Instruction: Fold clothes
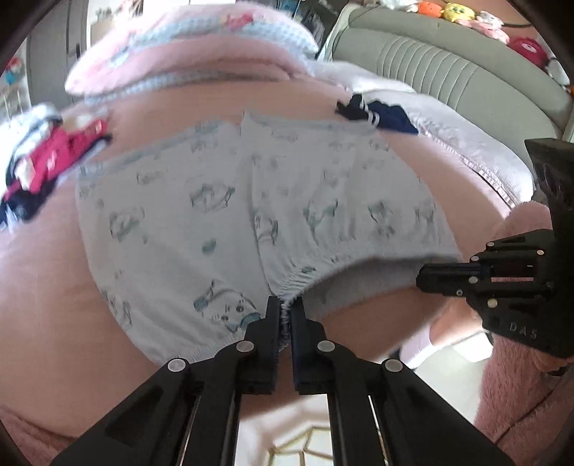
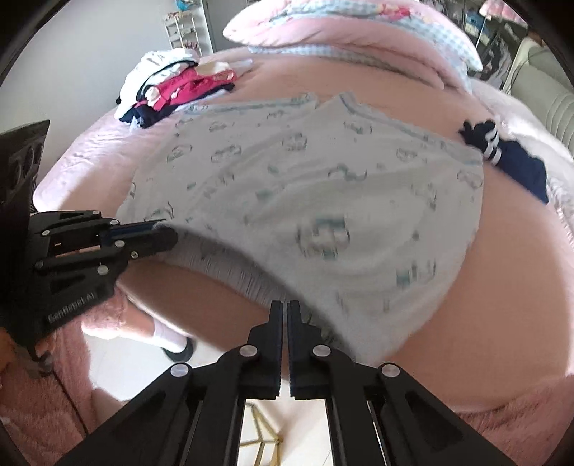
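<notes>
The printed shorts lie flat on the pink bed. The left gripper is clamped on their waistband; the right gripper is closed, apparently pinching the band too. Uneven lifting could skew the fold.

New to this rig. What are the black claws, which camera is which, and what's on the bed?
There is no robot arm: a person holds a two-finger clamp in each hand, and a fisheye camera on each one looks along its fingers.

In the left wrist view, the left gripper is shut on the gathered waistband of pale printed shorts, with the right gripper entering from the side. The right wrist view shows that right gripper closed at the same waistband edge.

The shorts lie spread on a pink bed. Also there: a stack of folded clothes, a navy garment with white stripes and a pink quilt.
</notes>
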Tool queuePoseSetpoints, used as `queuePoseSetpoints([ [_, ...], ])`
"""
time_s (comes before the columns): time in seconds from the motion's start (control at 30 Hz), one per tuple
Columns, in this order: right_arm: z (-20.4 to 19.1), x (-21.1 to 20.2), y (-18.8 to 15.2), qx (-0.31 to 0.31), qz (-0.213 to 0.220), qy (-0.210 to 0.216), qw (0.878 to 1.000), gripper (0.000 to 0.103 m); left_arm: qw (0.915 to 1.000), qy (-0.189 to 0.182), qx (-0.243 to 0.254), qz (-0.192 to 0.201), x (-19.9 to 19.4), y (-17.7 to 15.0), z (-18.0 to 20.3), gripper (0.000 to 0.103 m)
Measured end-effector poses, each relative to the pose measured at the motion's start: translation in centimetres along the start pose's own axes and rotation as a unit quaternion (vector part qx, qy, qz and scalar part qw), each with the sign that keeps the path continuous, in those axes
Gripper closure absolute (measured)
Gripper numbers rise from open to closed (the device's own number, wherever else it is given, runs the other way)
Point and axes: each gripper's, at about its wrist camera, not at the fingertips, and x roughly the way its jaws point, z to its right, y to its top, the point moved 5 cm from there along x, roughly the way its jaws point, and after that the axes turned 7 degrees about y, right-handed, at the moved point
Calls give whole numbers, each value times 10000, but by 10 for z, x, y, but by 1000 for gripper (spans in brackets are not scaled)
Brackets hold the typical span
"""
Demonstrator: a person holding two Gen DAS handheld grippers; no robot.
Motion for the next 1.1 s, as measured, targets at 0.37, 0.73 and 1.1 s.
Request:
queuePoseSetpoints([
  [0.37, 3, -7, 2, 144, 263, 27, 9995, 101, 9982, -501, -164, 283, -17, 9, 9, 69],
  [0.73, 11, 17, 0, 82, 62, -474, 9988, 88, 9884, 316, 1488, 56, 20, 27, 52, 69],
  [1.1, 34, -2, 2, 649, 581, -206, 9960, 90, 9750, 195, 2209, 163, 34, 37, 90, 67],
])
